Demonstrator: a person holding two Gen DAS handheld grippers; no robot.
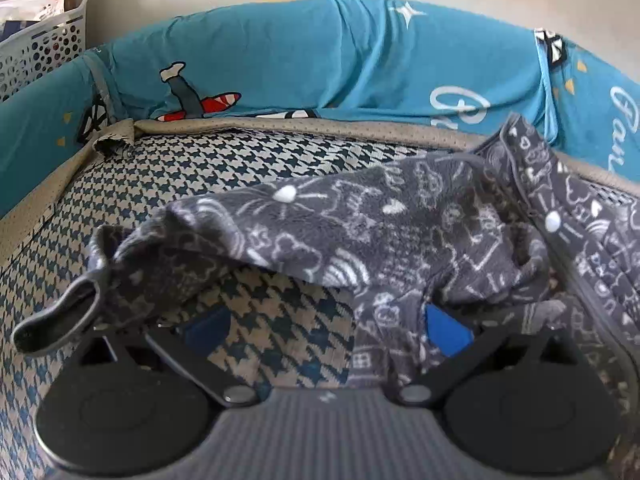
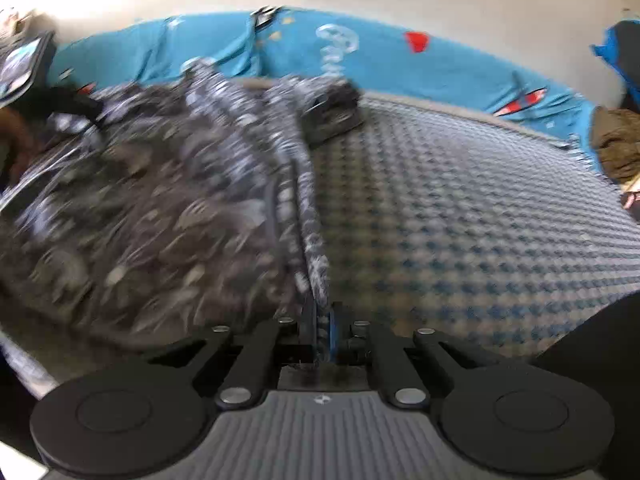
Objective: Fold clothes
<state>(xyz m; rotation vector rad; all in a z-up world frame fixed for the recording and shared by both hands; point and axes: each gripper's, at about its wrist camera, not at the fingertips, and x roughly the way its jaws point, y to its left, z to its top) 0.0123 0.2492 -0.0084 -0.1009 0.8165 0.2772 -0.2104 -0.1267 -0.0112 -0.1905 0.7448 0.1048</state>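
A dark grey fleece garment point(image 1: 400, 232) with white doodle prints and white snaps lies crumpled on a houndstooth mat point(image 1: 240, 160). One sleeve reaches left, its cuff point(image 1: 60, 320) hanging just above my left finger. My left gripper point(image 1: 326, 330) is open, its blue pads point(image 1: 444, 332) wide apart; fabric drapes over the right finger and bare mat shows between the fingers. In the blurred right wrist view the garment point(image 2: 160, 200) fills the left half. My right gripper point(image 2: 322, 332) is shut on its piped edge, which runs straight away from the fingers.
A teal padded bumper point(image 1: 320, 48) with cartoon prints walls the mat's far side, also visible as the bumper point(image 2: 400, 60) in the right wrist view. A white perforated basket point(image 1: 40, 44) stands at the far left. An olive cloth heap point(image 2: 618, 144) lies at the right edge. The mat point(image 2: 460, 220) stretches right of the garment.
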